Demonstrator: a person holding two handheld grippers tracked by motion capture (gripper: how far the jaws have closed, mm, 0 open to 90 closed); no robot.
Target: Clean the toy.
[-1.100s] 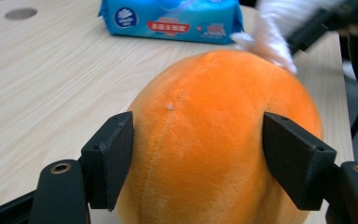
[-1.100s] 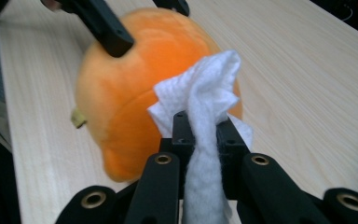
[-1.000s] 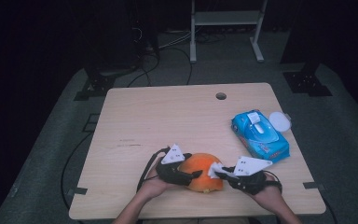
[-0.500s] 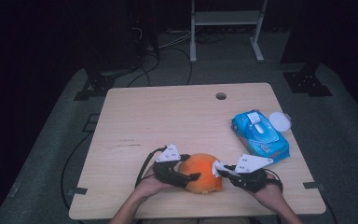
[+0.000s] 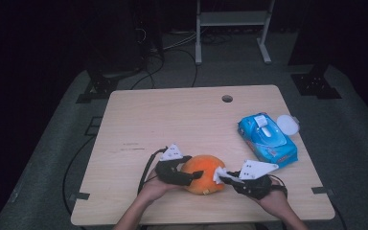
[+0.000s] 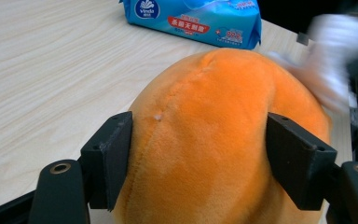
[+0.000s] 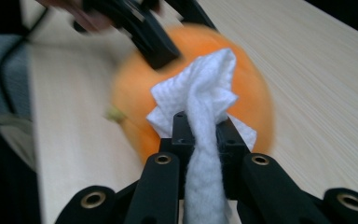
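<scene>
Left gripper [image 6: 198, 161] jaws have just closed in and clamp both flanks of orange plush pumpkin [image 6: 219, 135] on wooden table [image 6: 46, 70]; blue Vinda wet-wipes pack [image 6: 193, 18] behind, blurred white wipe [image 6: 328, 60] at right.

High view: above the near edge, facing forward and down over the whole counter [image 5: 172, 120]. Both gripper views: low, very close, facing each other across the orange plush [image 6: 223, 135].

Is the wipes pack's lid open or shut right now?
Open. On the blue wipes pack, the round white lid is swung out past the far edge in the high view.
</scene>
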